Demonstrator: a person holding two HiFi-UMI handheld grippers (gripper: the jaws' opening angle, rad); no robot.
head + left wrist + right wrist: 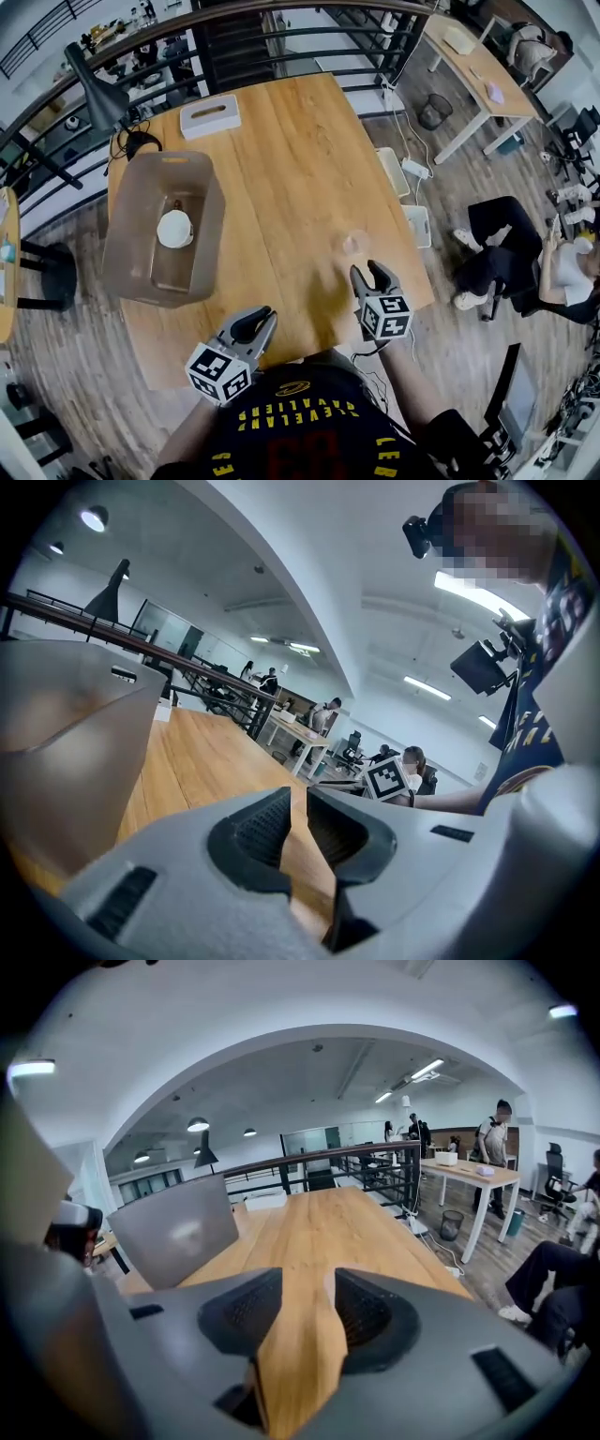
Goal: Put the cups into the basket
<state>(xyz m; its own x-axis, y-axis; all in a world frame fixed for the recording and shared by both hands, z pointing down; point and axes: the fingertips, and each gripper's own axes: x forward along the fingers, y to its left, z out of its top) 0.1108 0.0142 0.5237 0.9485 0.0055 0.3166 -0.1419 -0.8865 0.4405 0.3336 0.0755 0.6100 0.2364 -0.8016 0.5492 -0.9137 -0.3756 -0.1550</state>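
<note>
At the near table edge, we have both grippers low over the wood. The left gripper [258,323] has its jaws barely parted, a thin slit with only table showing through. The right gripper [372,275] has its jaws spread partway, and nothing sits between them.

Just ahead of the right jaws, slightly toward the left tip, we see a clear cup [354,244] on the table [281,159]. It's faint and blurry; we judge it upright, mouth up, so its long axis is vertical. It's near the right gripper and well apart from the left, so we'd call it the right hand's pick: push forward a little and close around the wall.

Farther off to the left is the basket [122,216], with a white cup [174,229] already inside on its floor. So it's one cup in, one left out. A tissue box [210,116] sits at the far edge of the table.

On views, only the head view gives us the clear cup. In the right gripper view we can't make it out, just wood between the pads and the basket's grey wall ahead to the left. The left gripper view shows the basket wall close on its left, no cup visible inside from there, and the right gripper's marker cube across the table.
</note>
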